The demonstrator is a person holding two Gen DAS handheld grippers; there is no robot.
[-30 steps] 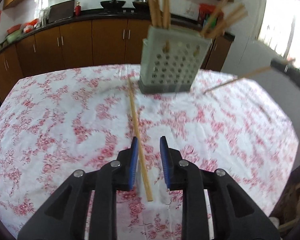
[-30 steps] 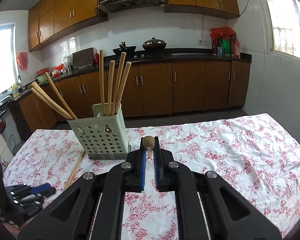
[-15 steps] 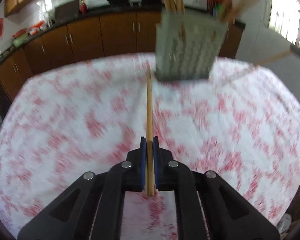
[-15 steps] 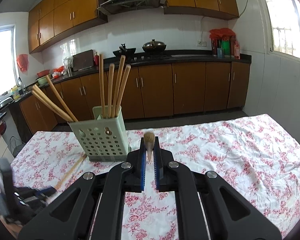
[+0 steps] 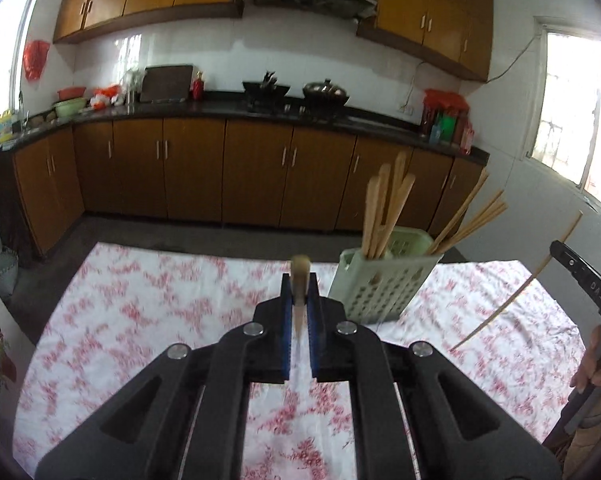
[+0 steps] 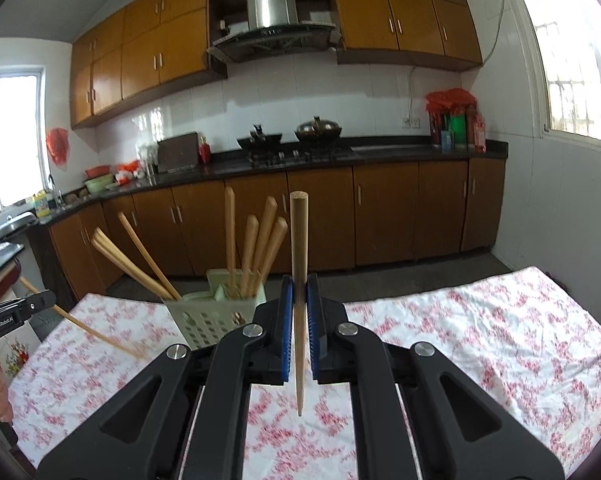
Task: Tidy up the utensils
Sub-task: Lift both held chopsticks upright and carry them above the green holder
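While both hand-held grippers (image 5: pixel 299 308) (image 6: pixel 299 304) clamp chopsticks (image 5: pixel 300 280) (image 6: pixel 299 280), right's upright, tip down, left's end-on w/ camera.

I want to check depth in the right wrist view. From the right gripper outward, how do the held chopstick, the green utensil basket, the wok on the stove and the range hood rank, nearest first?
1. The chopstick, clamped upright in the right gripper.
2. The green utensil basket, just left on the table.
3. The wok, on the stove across the kitchen.
4. The range hood, high above the stove; too near the wok in depth to separate surely.
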